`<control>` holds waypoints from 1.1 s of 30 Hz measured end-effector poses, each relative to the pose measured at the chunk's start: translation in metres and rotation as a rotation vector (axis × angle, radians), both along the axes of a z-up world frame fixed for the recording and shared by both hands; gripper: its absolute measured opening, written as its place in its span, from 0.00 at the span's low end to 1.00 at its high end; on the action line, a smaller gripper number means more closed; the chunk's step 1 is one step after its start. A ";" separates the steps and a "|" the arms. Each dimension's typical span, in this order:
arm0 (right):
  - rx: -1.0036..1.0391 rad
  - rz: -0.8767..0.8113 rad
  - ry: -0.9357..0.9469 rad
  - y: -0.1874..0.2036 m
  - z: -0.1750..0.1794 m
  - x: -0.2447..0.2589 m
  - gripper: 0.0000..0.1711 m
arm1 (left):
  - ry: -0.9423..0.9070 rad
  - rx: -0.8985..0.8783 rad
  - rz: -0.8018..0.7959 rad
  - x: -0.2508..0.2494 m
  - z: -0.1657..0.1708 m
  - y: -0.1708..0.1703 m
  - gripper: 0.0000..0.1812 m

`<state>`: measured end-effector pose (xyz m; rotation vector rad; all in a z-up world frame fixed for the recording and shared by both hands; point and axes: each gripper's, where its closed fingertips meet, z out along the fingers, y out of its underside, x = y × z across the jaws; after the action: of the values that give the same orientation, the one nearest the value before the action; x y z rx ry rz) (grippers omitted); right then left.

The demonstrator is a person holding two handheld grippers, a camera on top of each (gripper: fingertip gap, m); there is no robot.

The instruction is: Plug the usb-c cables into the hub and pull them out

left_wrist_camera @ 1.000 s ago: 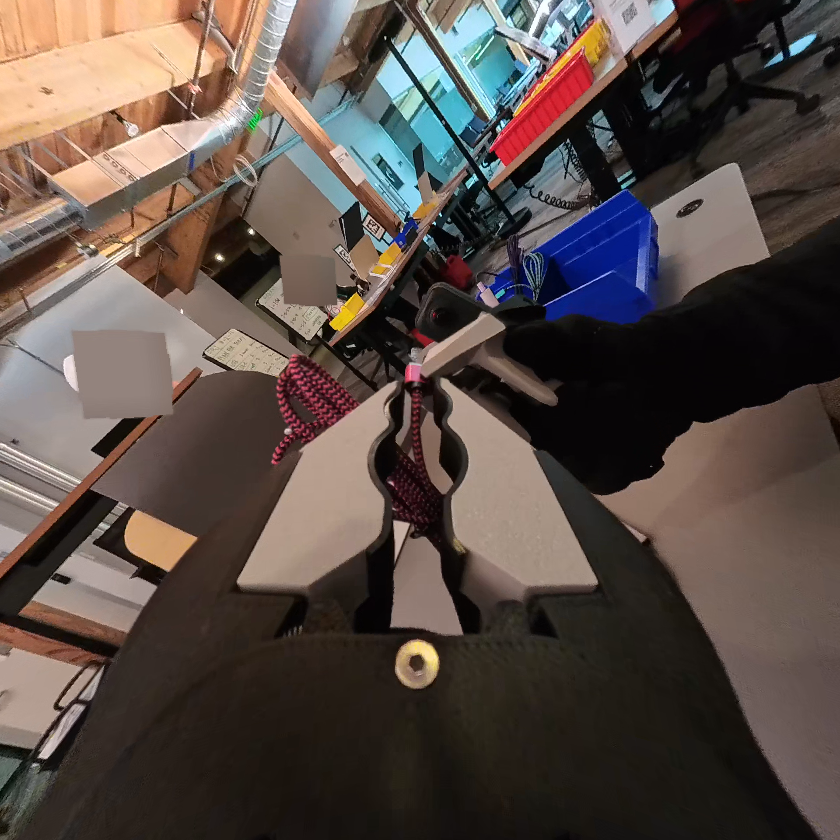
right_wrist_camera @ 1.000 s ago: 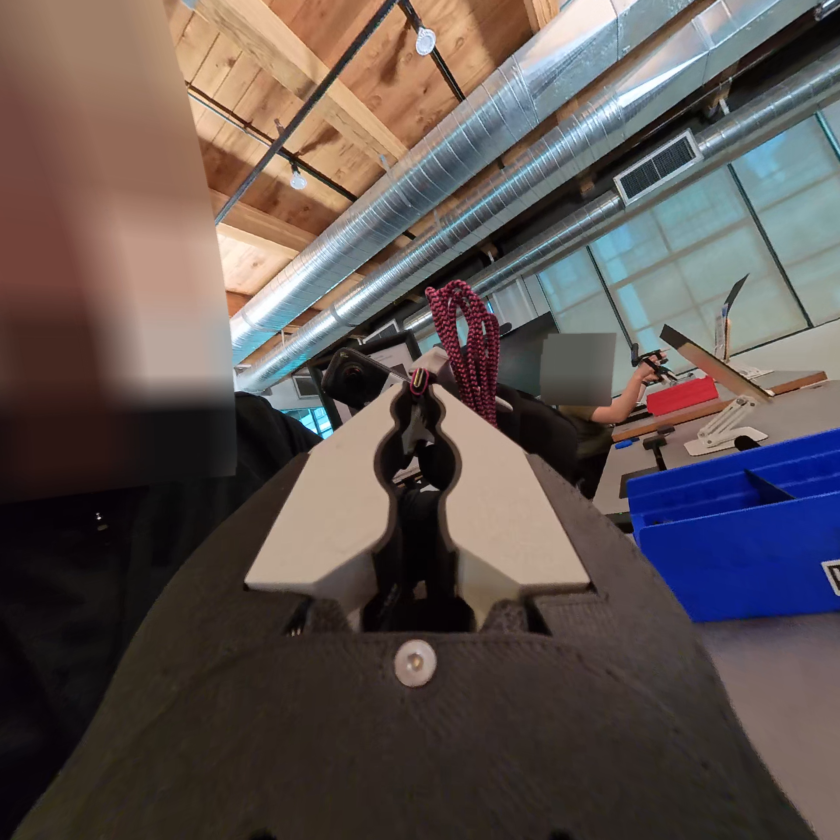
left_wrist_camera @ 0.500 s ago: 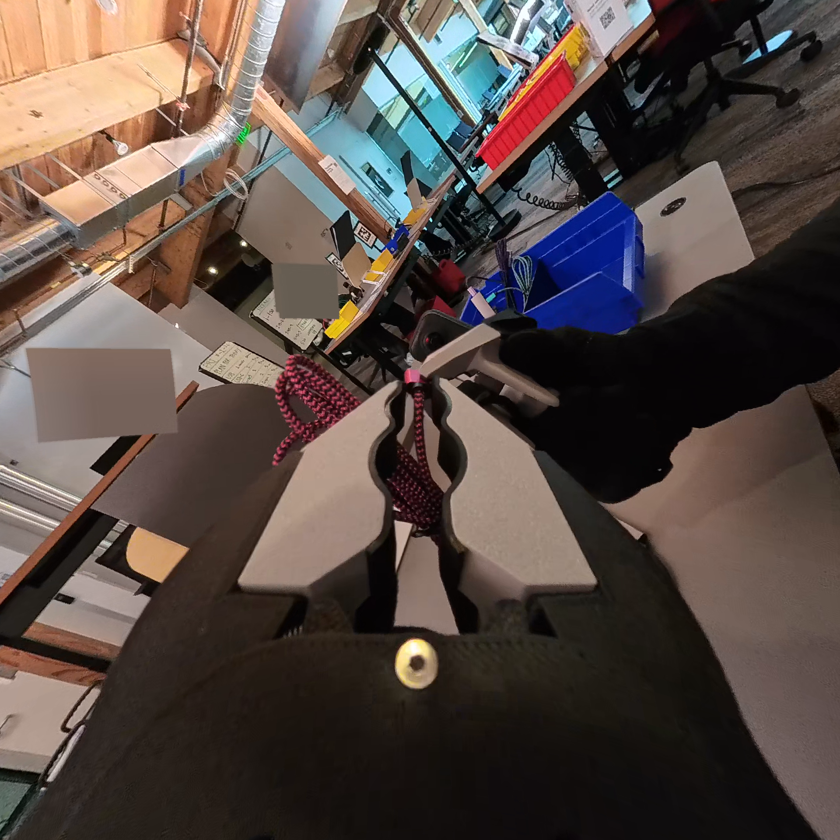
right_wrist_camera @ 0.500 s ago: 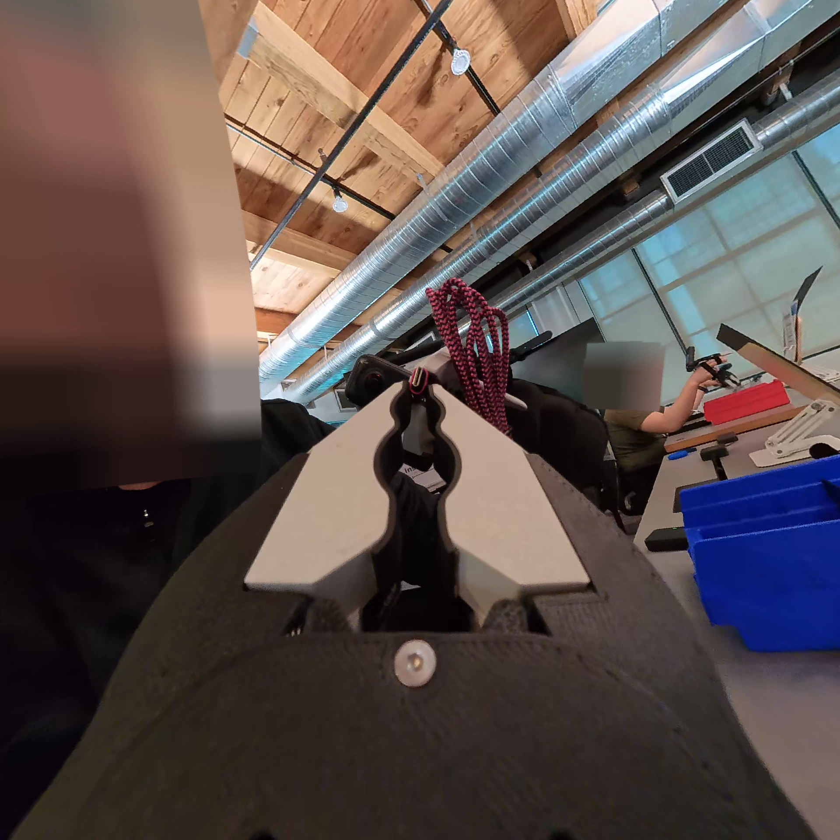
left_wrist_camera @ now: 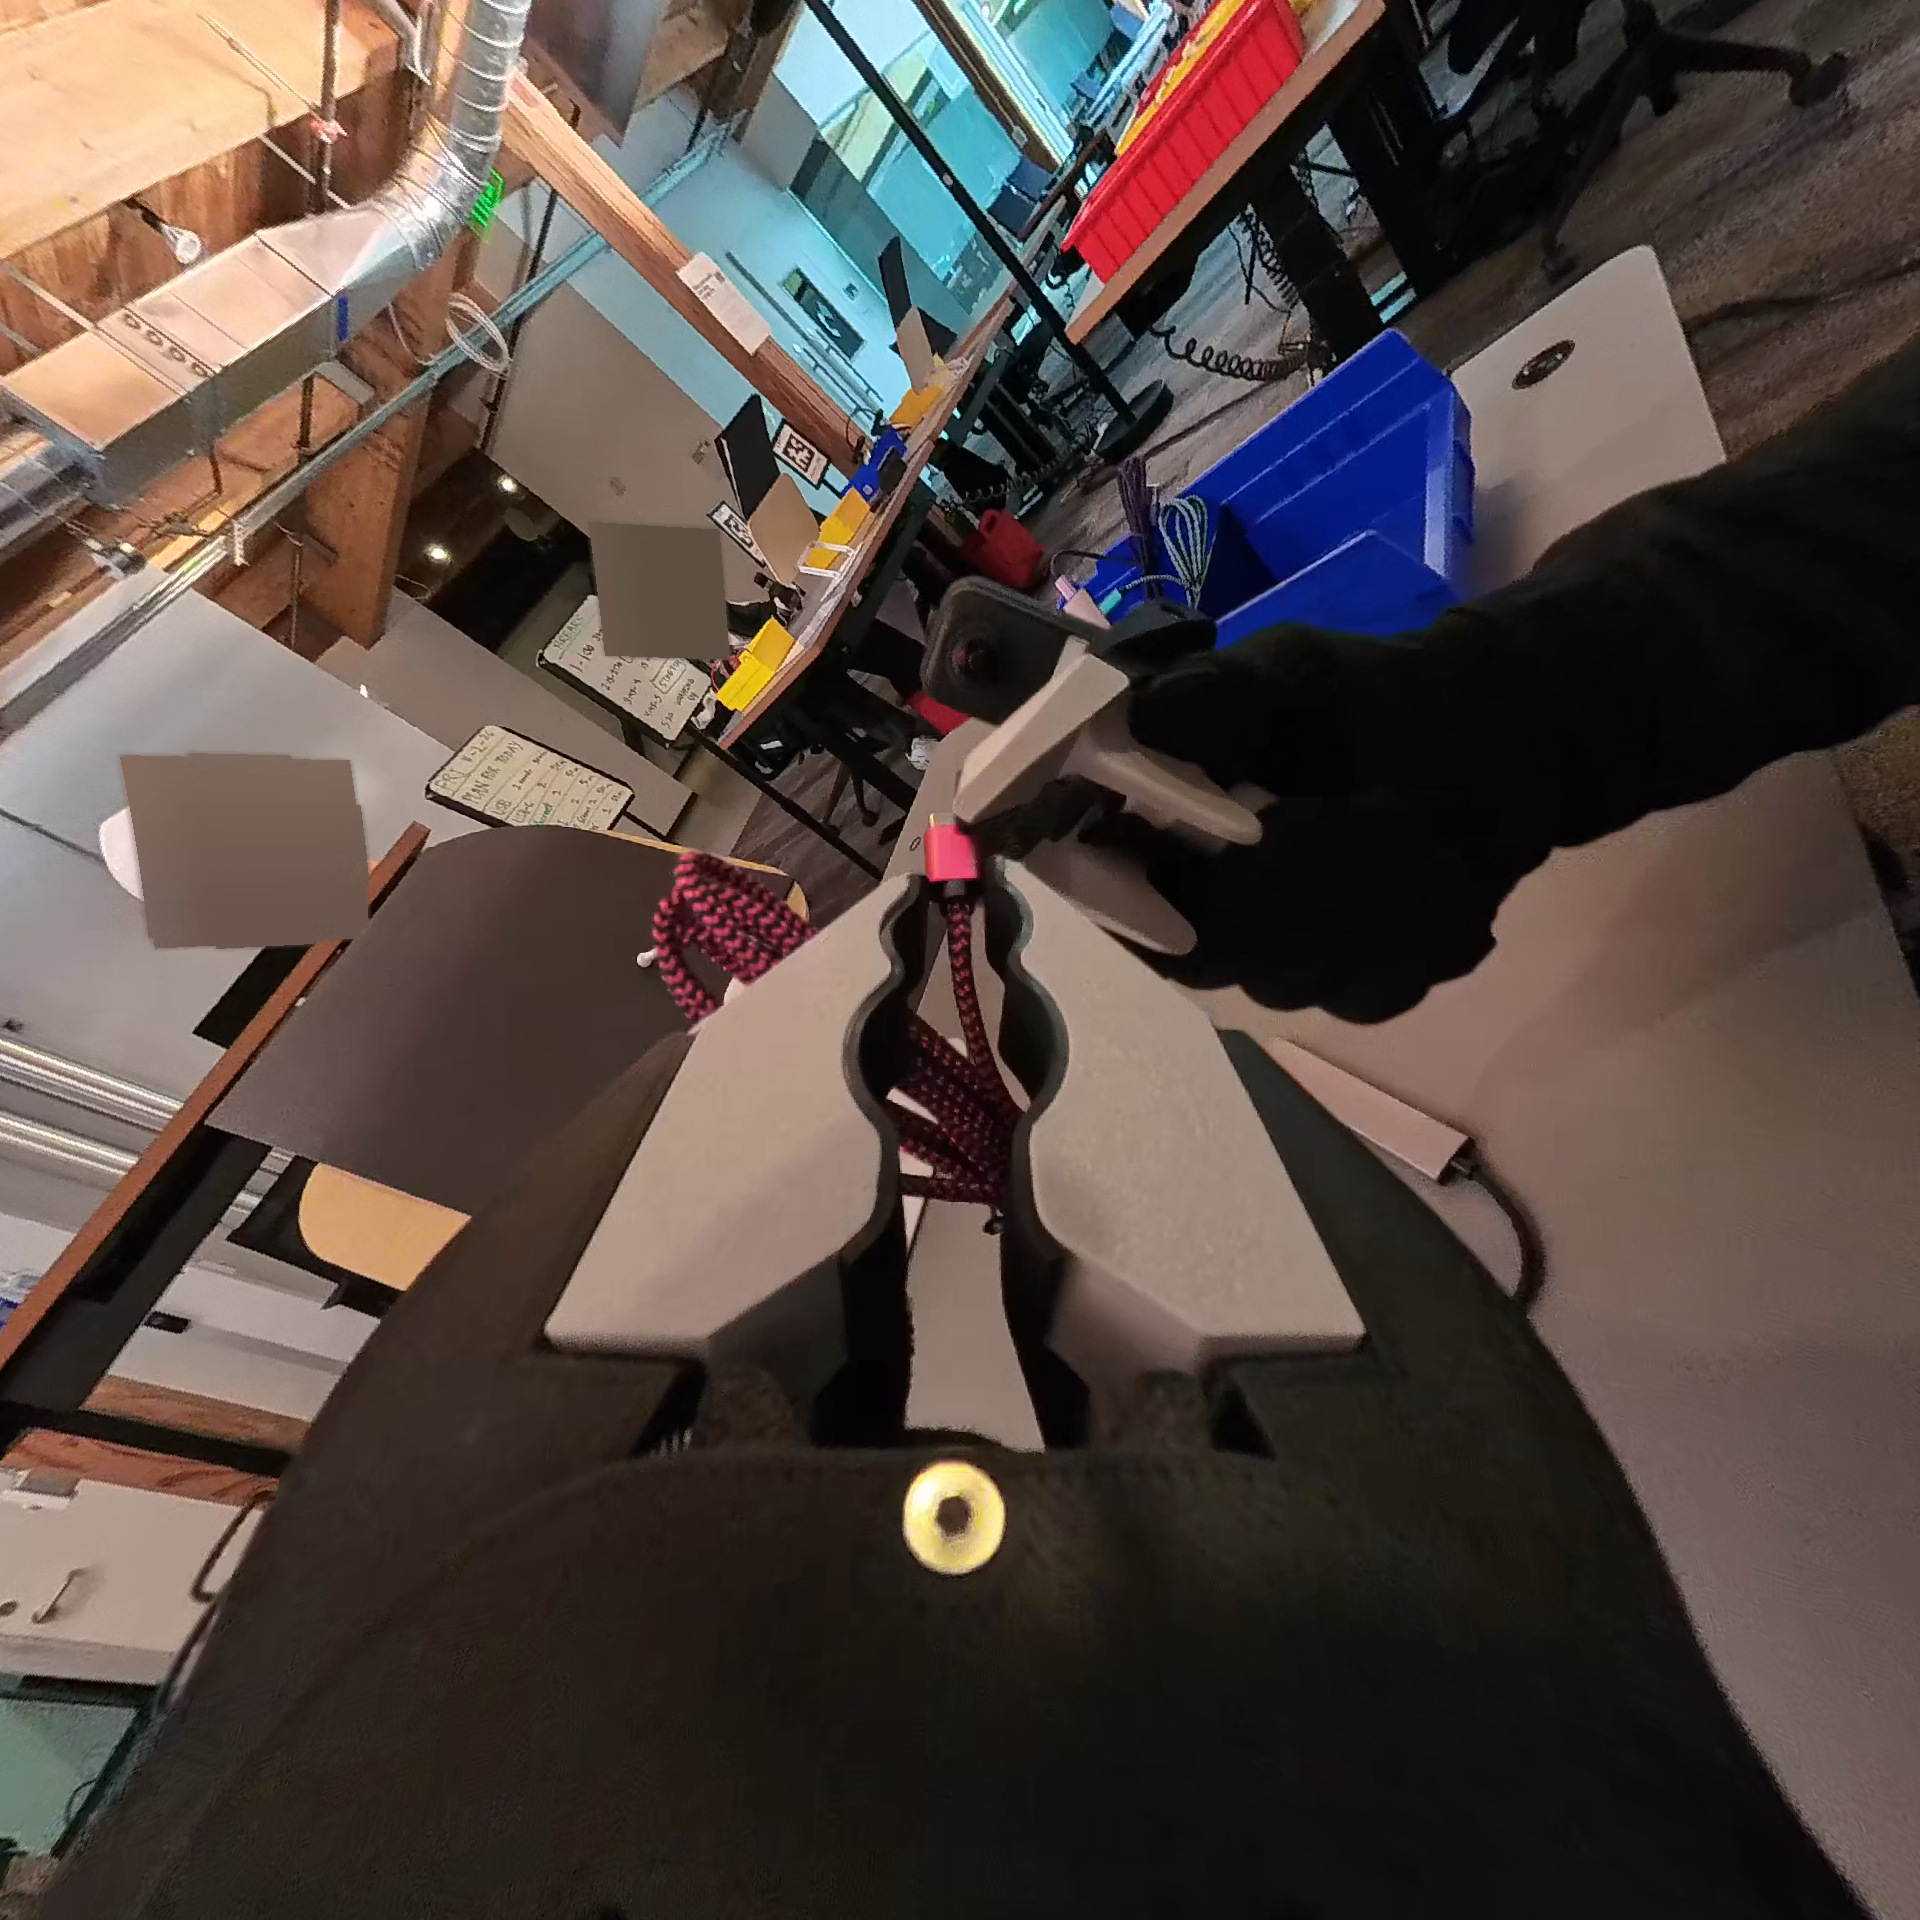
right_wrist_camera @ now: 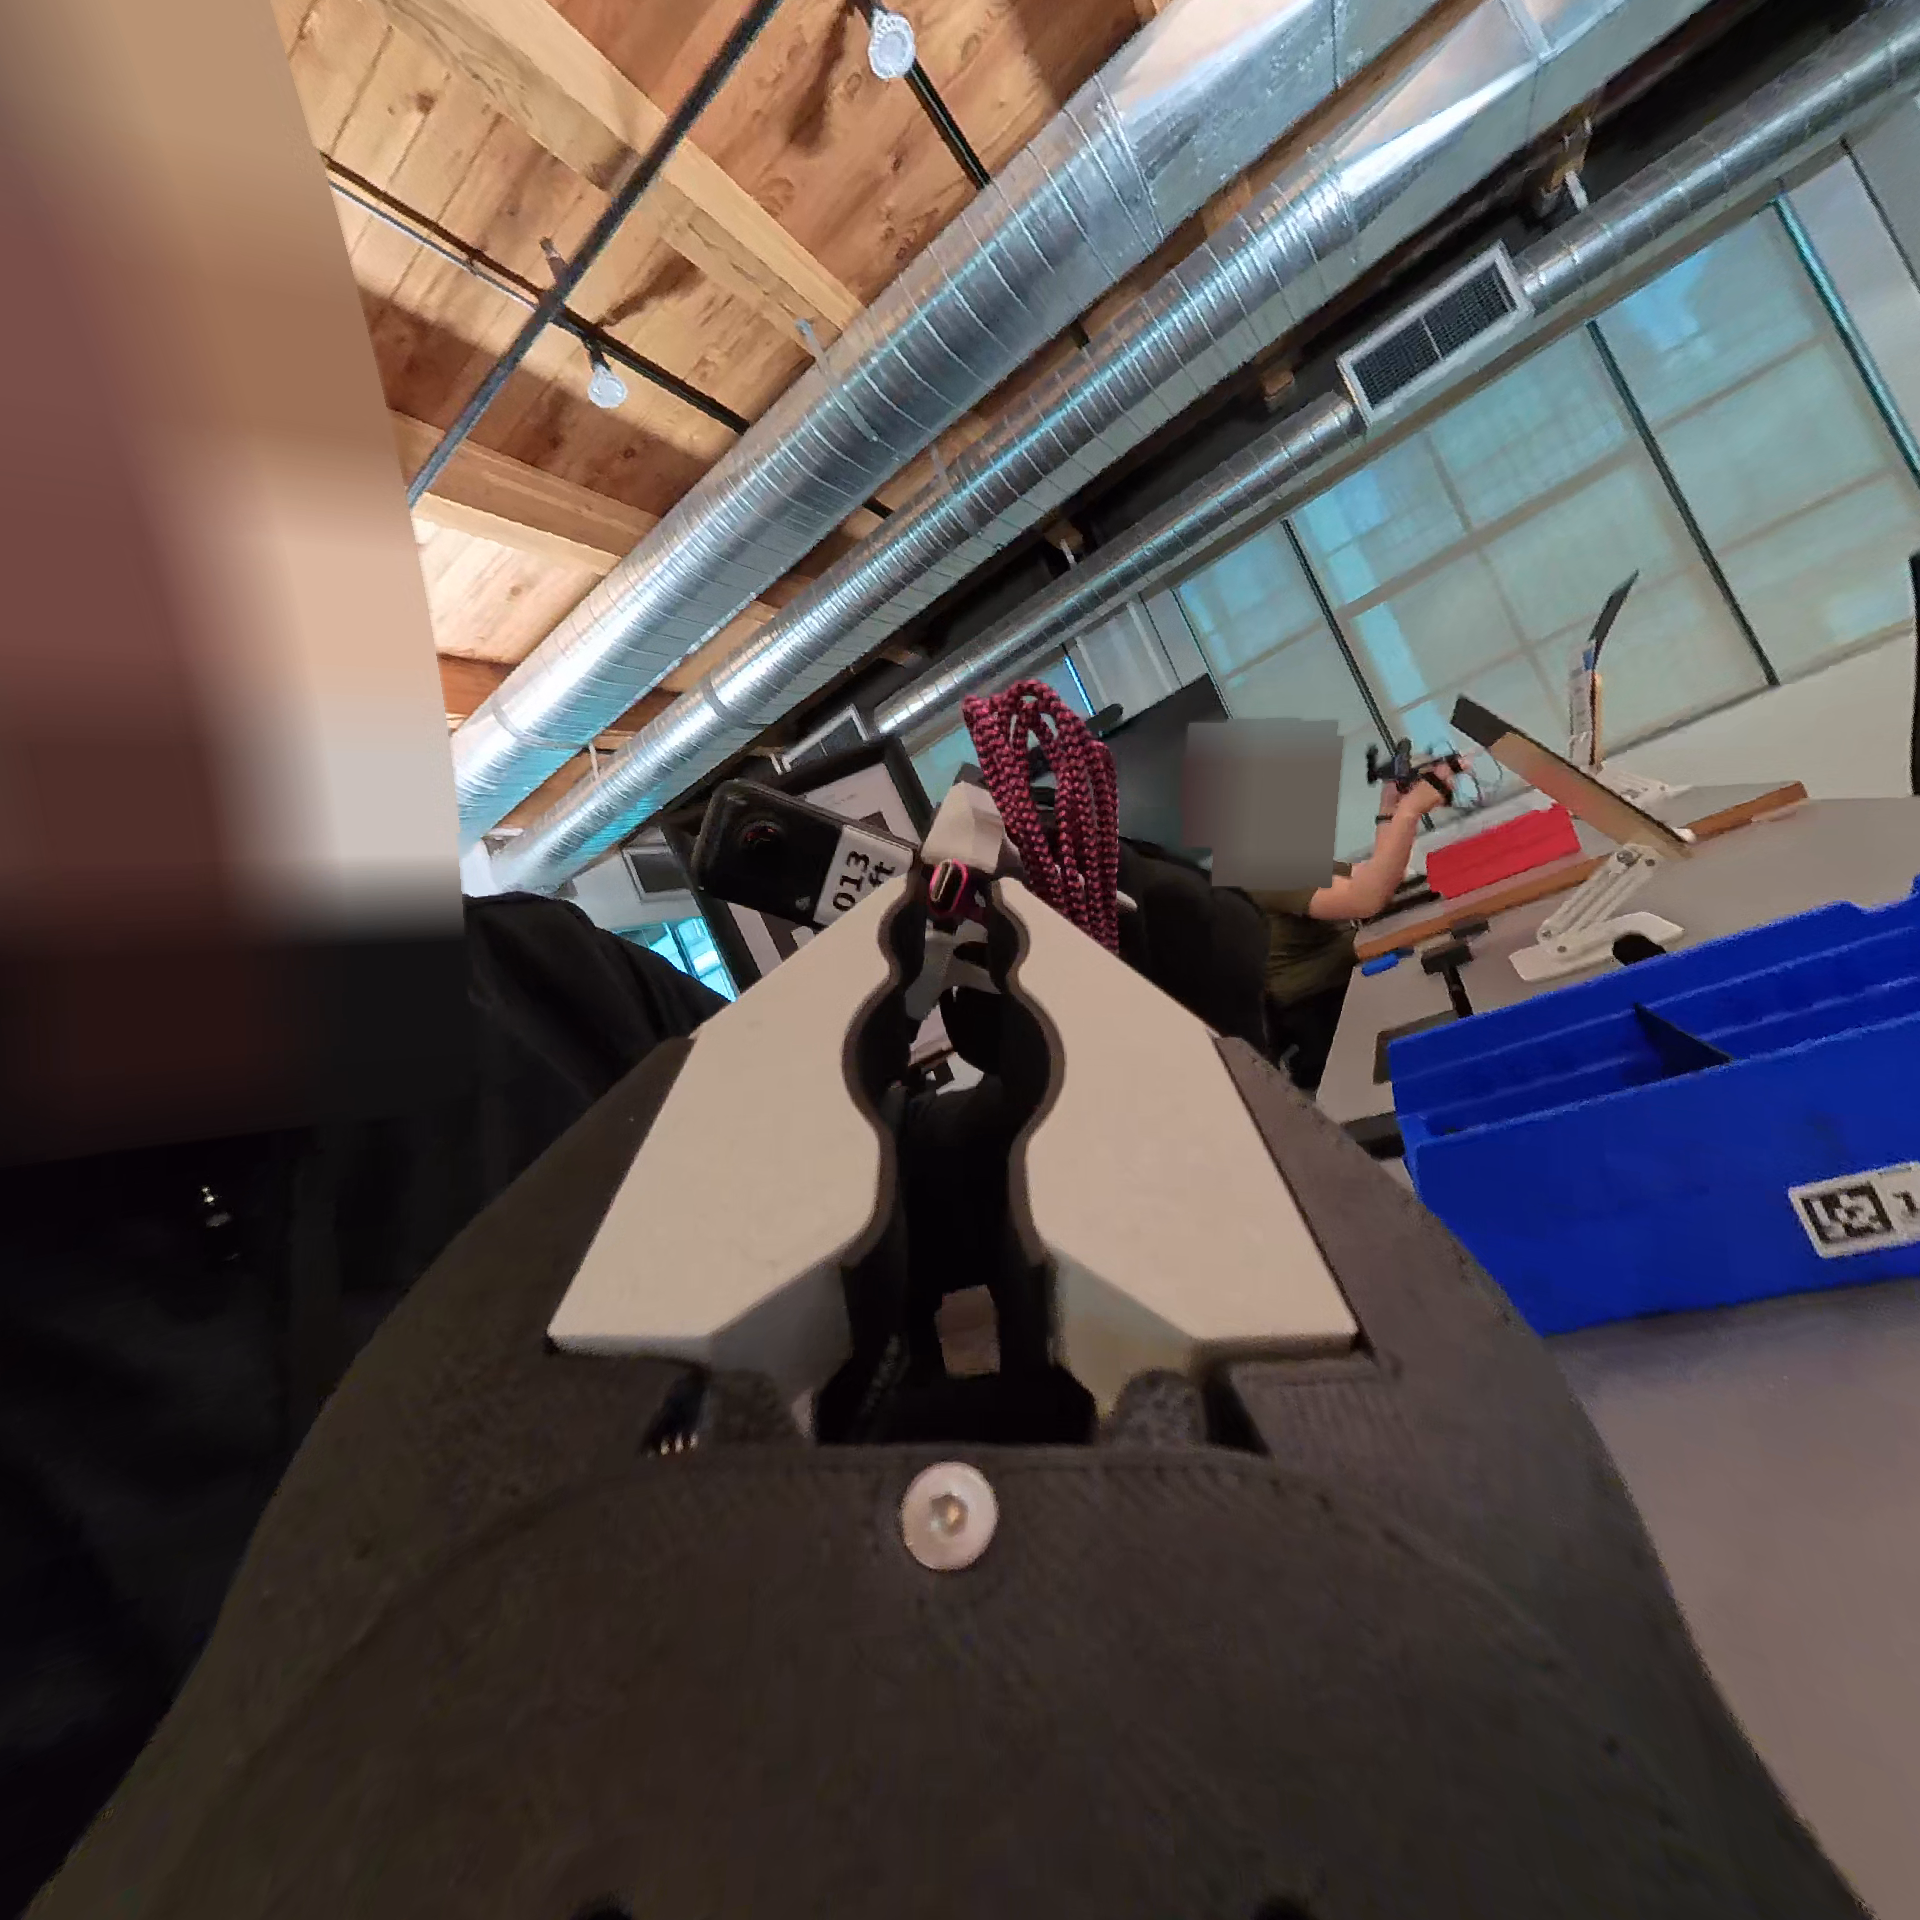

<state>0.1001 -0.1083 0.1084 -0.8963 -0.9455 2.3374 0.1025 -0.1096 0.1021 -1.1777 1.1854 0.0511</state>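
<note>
Operator: Status of the left gripper [left_wrist_camera: 956,894], please.

Technician: Fingers are drawn close together and pinch the braided cable [left_wrist_camera: 966,997] at the tips. The cable is pink and black. It runs up the channel between the two fingers. The remaining length hangs in bunched loops beyond and below the fingers.

Operator: Position of the connector?

Technician: The pink metal plug [left_wrist_camera: 949,854] projects just past the left fingertips, clear of them. In the right wrist view its open end faces the camera almost head-on.

Operator: Status of the right gripper [right_wrist_camera: 954,914]?

Technician: A gloved hand [left_wrist_camera: 1351,831] in black holds it, reaching in from the right side of the left wrist view. Its fingers stand narrowly apart with the plug between the tips. One fingertip touches the plug from above. Whether both pads actually press on the plug cannot be told from either view.

Operator: Location of the hub [left_wrist_camera: 1382,1127]?

Technician: It lies flat on the pale table [left_wrist_camera: 1714,1247], below and to the right of both grippers, apart from the plug. It is a slim grey bar with a dark lead leaving its right end. No cable from either gripper sits in it.

Operator: Other items nearby?

Technician: A blue bin [right_wrist_camera: 1662,1132] with dividers stands on the table, to the right in the right wrist view.
</note>
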 end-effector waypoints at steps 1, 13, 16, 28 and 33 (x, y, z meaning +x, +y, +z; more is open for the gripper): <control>0.002 -0.002 -0.021 0.001 -0.001 -0.001 0.03 | 0.014 0.002 0.007 -0.001 -0.001 0.001 0.04; 0.107 -0.060 -0.194 0.002 -0.014 -0.008 0.02 | 0.210 0.052 0.089 -0.005 -0.017 0.009 0.04; 0.125 -0.077 -0.220 0.003 -0.017 -0.008 0.02 | 0.215 0.047 0.095 -0.006 -0.019 0.010 0.04; 0.006 0.100 0.092 -0.013 0.003 0.010 0.02 | -0.005 0.006 -0.050 0.015 -0.001 -0.008 0.04; -0.044 0.142 0.197 -0.019 0.013 0.015 0.01 | -0.010 0.067 -0.048 0.019 0.010 -0.015 0.04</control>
<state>0.1149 -0.1277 0.1209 -0.6185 -0.9051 2.5204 0.1217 -0.1247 0.1120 -1.0891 1.1935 0.0485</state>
